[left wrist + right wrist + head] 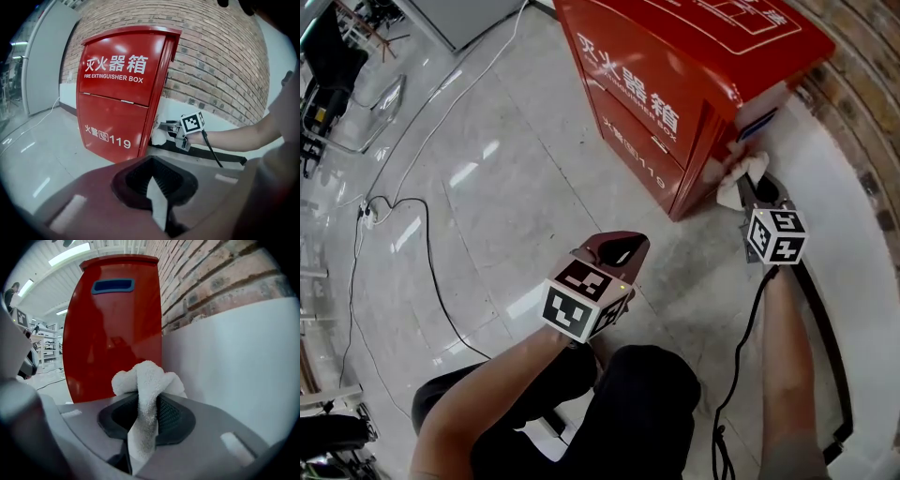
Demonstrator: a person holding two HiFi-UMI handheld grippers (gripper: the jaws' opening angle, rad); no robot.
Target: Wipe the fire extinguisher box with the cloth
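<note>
**Near.** We see the person's bent legs in dark trousers (637, 403) at the lower edge. Just beyond them is the left gripper (626, 242), its jaws closed tip to tip with nothing between them, pointing toward the front of the box.

**Open room.** To the left the tiled floor (487, 178) lies open. A black cable (431, 272) loops across it, well apart from both grippers. To the right the room narrows. The right gripper (757, 186) sits in the gap between the box's right side and the white wall base (844, 178), with the brick wall (867, 56) beyond.

**Cloth and gripper.** The right gripper's jaws are clenched on the white cloth (737, 180). The cloth bunches out past the tips and hangs back between the pads.

**Farther.** The cloth lies low against the right side panel of the red fire extinguisher box (666, 84), below the blue recessed handle (757, 125). In the left gripper view it appears to touch the panel. The right gripper view does not settle the contact.

**Hidden or cut off.** The box's top is cut off in the head view. The right forearm (787, 356) leaves the frame at the bottom. The equipment (328, 66) at far left is too small to make out.
</note>
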